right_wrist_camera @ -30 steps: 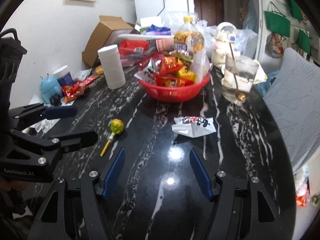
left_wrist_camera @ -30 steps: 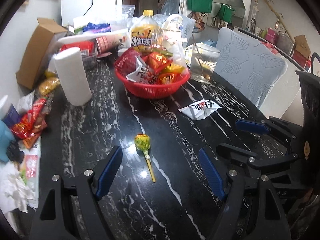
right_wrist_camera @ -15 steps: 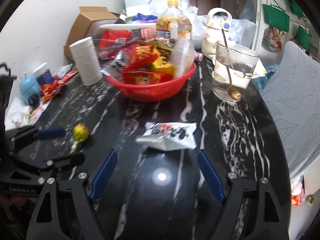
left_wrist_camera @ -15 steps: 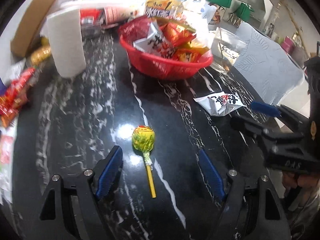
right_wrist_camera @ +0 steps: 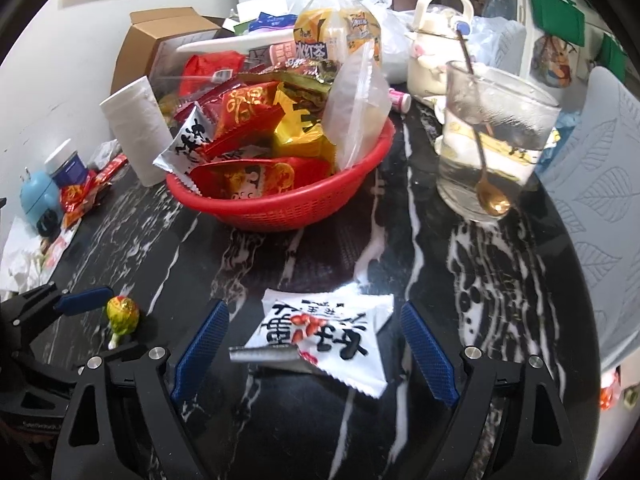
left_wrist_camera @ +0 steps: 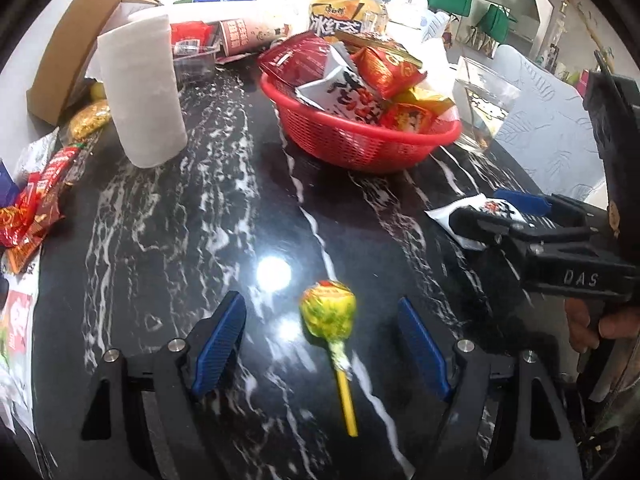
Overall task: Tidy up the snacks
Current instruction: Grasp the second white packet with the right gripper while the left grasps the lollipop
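A yellow-green lollipop (left_wrist_camera: 328, 314) with a yellow stick lies on the black marble table, between the blue pads of my left gripper (left_wrist_camera: 320, 308). That gripper is open and not touching it. A white snack packet (right_wrist_camera: 320, 332) with black and red print lies flat between the fingers of my right gripper (right_wrist_camera: 314, 312). Its jaws are opening and the pads stand clear of the packet. Behind both stands a red basket (right_wrist_camera: 280, 208) heaped with snack packs. In the left wrist view the right gripper (left_wrist_camera: 496, 210) partly hides the packet (left_wrist_camera: 444, 216).
A paper roll (left_wrist_camera: 140, 92) stands left of the basket, and a glass with a spoon (right_wrist_camera: 492, 144) stands to its right. A tea bottle (right_wrist_camera: 336, 28), a cardboard box (left_wrist_camera: 80, 40) and clutter crowd the back. Loose wrappers (left_wrist_camera: 36, 200) lie at the left edge. A padded chair (right_wrist_camera: 600, 184) is on the right.
Both grippers came forward and down. The lollipop now sits between the left fingers and the packet between the right fingers. The right jaws have spread wider.
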`<state>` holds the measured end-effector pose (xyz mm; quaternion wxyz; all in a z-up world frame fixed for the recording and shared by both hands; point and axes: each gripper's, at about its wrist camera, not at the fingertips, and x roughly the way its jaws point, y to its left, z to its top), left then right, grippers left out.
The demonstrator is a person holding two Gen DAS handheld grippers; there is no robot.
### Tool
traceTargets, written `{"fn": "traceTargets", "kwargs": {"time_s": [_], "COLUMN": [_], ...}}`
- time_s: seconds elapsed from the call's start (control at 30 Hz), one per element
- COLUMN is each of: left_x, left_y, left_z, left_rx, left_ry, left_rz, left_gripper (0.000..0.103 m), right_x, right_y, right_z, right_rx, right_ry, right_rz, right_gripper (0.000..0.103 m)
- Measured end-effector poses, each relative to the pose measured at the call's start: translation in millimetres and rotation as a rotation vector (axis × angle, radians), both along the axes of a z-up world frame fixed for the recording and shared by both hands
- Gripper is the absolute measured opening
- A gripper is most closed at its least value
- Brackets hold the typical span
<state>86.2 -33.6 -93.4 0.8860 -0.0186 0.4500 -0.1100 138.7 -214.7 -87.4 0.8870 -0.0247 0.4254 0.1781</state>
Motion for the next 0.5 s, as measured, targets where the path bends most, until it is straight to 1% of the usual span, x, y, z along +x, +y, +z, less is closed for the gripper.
{"fn": "traceTargets", "kwargs": {"time_s": [0.07,0.1,0.13,0.17,0.23,0.27,0.3,0.33,0.37,0.5], "left_x": [1,1,2,2,0,-1,-1,-1,-1,-1], "left_y": [2,1,1,-1,-3,-4,-4,-5,-6,-4], "left_z": [0,0,0,0,0,1,1,1,1,2], "left_rx": [0.010,0.021,0.027,0.032,0.048,0.059,0.065,0.062,0.059,0.019], "left_ry": [-0.019,-0.025,-0.026,-0.029,-0.040,-0.045,-0.047,-0.048,-0.047,-0.029], "left_rz": [0.003,-0.007,-0.017,-0.026,-0.036,-0.042,-0.051,-0.056,-0.058,-0.057], "left_gripper": [0.066,0.056,0.049,0.045,0.025,0.023,0.023,0.023,0.023,0.023], "right_x": [1,1,1,0,-1,-1,-2,-2,-3,-11], "right_y": [3,4,6,8,10,11,11,11,11,13], "right_z": [-4,-5,-6,-7,-8,-9,-10,-10,-9,-4], "right_rx": [-0.008,-0.019,-0.031,-0.036,-0.032,-0.031,-0.031,-0.032,-0.033,-0.004], "right_ry": [0.005,0.003,-0.003,-0.006,-0.005,-0.001,0.001,-0.001,-0.011,-0.027], "right_rz": [0.011,0.012,0.019,0.025,0.036,0.041,0.044,0.045,0.047,0.088], "right_gripper": [0.089,0.089,0.089,0.089,0.089,0.089,0.088,0.084,0.069,0.059]}}
